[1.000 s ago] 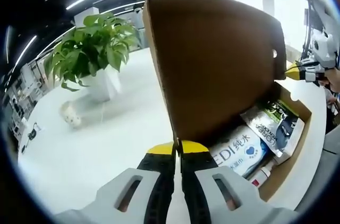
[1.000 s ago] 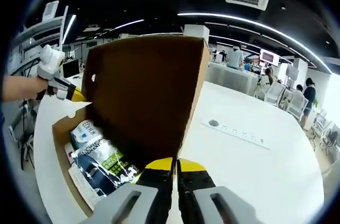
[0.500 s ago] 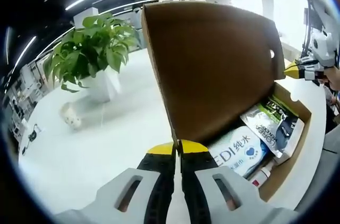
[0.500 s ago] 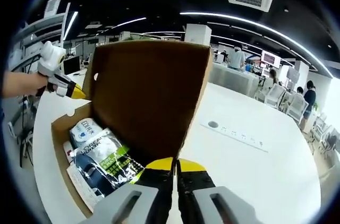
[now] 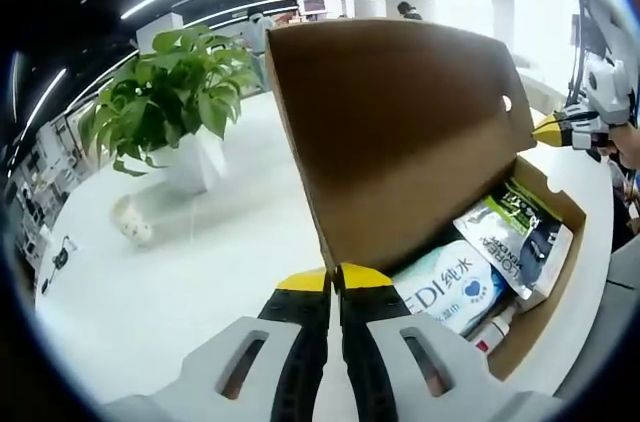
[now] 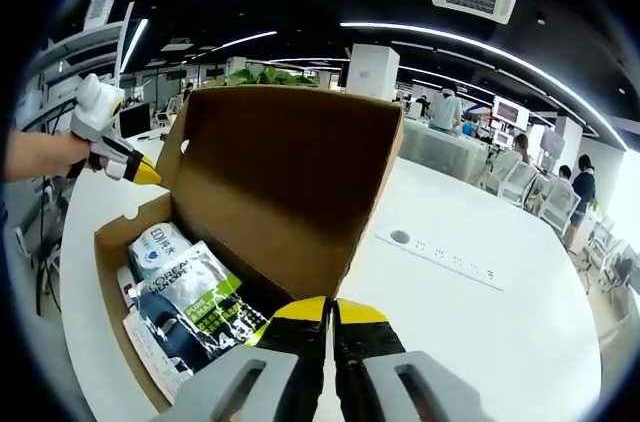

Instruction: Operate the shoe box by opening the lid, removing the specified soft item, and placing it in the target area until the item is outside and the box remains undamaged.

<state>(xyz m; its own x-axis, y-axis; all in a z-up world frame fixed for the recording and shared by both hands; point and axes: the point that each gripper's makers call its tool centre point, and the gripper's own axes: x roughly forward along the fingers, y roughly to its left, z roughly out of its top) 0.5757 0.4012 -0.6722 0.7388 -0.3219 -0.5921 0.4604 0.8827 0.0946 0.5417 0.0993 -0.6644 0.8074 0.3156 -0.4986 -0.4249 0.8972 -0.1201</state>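
A brown cardboard shoe box [image 5: 543, 314] [image 6: 103, 260] stands on a white table with its lid [image 5: 400, 132] [image 6: 280, 182] raised. Inside lie a white and blue soft wipes pack [image 5: 450, 287] [image 6: 158, 242] and a dark green-and-white pouch [image 5: 515, 227] [image 6: 195, 307]. My left gripper [image 5: 335, 277] is shut on one lower corner of the lid. My right gripper [image 6: 332, 307] is shut on the opposite corner. Each gripper's yellow tip also appears at the lid's far corner in the other view: the right gripper [image 5: 552, 132], the left gripper [image 6: 140, 172].
A potted green plant [image 5: 165, 102] in a white pot and a small pale object [image 5: 132, 220] stand on the white table [image 5: 180, 282] beyond the box. A socket strip [image 6: 440, 245] sits in the tabletop on the right. Chairs [image 6: 520, 177] and people are far behind.
The lid has tipped further back, and more of the packs inside the box now shows. Both grippers stay shut on its corners.
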